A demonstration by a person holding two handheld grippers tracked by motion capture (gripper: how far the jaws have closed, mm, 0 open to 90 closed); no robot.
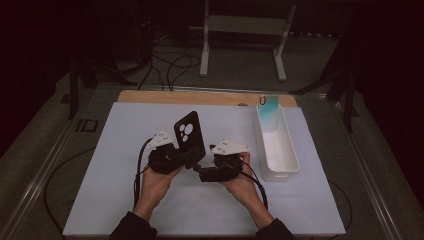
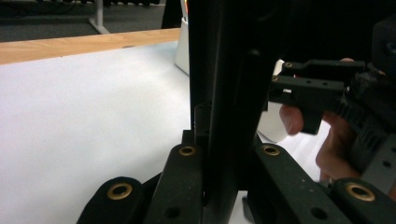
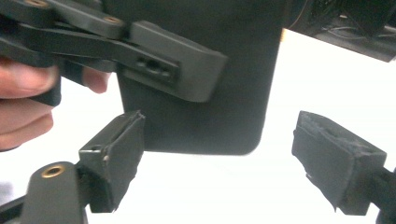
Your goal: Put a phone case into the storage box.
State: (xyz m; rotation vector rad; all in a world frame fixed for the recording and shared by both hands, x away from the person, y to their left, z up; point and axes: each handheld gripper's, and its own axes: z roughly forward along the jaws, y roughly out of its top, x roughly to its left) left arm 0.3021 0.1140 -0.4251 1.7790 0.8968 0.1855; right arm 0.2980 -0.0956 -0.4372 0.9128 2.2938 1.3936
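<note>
The left tool [image 1: 187,159] is clamped on the lower edge of one black phone case [image 1: 189,136], which it holds tilted up above the white surface [image 1: 125,150], its camera cut-outs showing pale in the high view. In the left gripper view the case stands edge-on as a dark upright slab between the two jaws, which press on it from either side; its top is cut off by the frame.

The right tool [image 3: 233,161] has its jaws spread wide, one on each side of the case's rounded bottom corner without touching it. In the right gripper view the case fills the upper middle, with one jaw of the left tool laid across its face.

Two hands grip the tools, left hand [image 1: 157,181] and right hand [image 1: 242,184], with dark sleeves at the bottom edge.

Near the right tool lies one long white bin [image 1: 276,145]. A second case, teal [image 1: 269,106], stands upright in its far end; its lower part is hidden by the bin wall. Beyond the surface the room is dark and hard to make out, apart from a pale frame stand [image 1: 245,37] and floor cables [image 1: 172,65].
</note>
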